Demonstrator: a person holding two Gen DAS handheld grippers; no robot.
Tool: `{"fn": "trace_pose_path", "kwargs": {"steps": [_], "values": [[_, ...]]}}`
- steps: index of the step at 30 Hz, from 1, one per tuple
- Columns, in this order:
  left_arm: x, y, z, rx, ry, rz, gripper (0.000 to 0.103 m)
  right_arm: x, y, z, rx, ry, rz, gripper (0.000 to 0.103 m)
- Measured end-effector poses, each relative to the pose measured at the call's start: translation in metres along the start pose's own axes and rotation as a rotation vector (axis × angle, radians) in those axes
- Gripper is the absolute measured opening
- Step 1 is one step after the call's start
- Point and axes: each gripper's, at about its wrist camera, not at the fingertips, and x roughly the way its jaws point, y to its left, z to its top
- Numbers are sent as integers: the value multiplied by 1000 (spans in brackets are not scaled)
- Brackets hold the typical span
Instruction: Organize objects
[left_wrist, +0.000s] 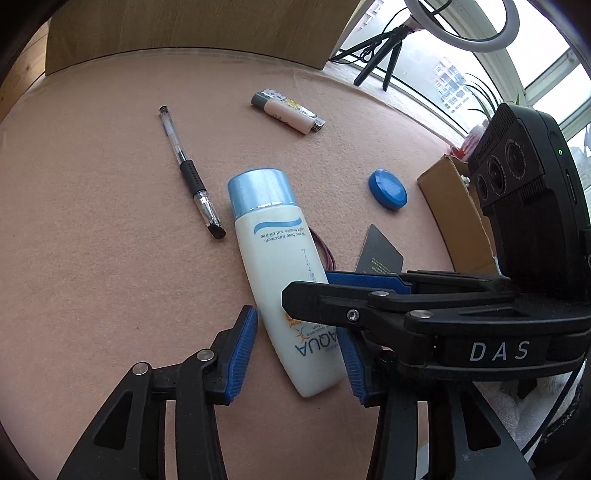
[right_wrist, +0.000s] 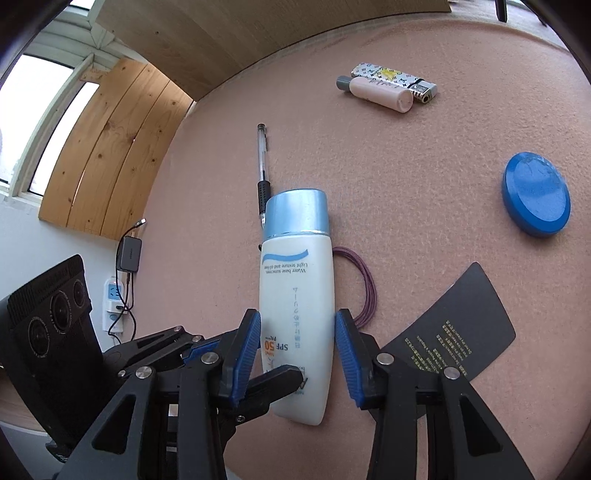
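A: Blue ribbed pads first. Left wrist view: my left gripper (left_wrist: 297, 354) has its jaws partly apart, straddling the lower end of the sunscreen bottle (left_wrist: 275, 266). There's a gap at the left pad; the right pad's contact is hidden by the right gripper (left_wrist: 306, 291), which crosses in front, so I can't tell whether it's gripping.

B: Where's the bottle?

A: Lying flat on the pink felt tabletop (left_wrist: 92, 221), cap pointing away. White glossy plastic, metallic light-blue cap. A clear pen (left_wrist: 190, 173) with a black rubber grip lies to its left, a round blue lid (left_wrist: 388, 189) to its right, a matte black card (left_wrist: 378, 254) nearby, and a cardboard box (left_wrist: 458, 214) at the right edge.

B: Right wrist view?

A: The right gripper (right_wrist: 297, 354) is partly open, pads on both sides of the bottle (right_wrist: 295, 295); whether they press on it I can't tell. The left gripper's black finger (right_wrist: 273, 387) lies over the bottle's lower corner. A purple hair tie (right_wrist: 364, 288) pokes out from under the bottle. A pink tube (right_wrist: 380, 92) touches a patterned lighter (right_wrist: 395, 79) at the far side.
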Motion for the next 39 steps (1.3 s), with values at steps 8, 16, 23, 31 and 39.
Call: {"fn": "trace_pose_path", "kwargs": {"steps": [8, 16, 23, 31, 39], "values": [[9, 4, 8, 7, -2, 44, 62, -1, -7, -2, 45, -38, 5, 36], [6, -3, 9, 23, -21, 41, 57, 1, 9, 4, -25, -25, -33, 38], [-8, -23, 1, 14, -54, 7, 56, -16, 9, -10, -41, -58, -67, 36], [-20, -75, 3, 104, -89, -30, 56, -67, 0, -31, -9, -164, -73, 36], [-11, -144, 18, 217, -100, -78, 56, -124, -35, -45, 69, -263, -88, 35]]}}
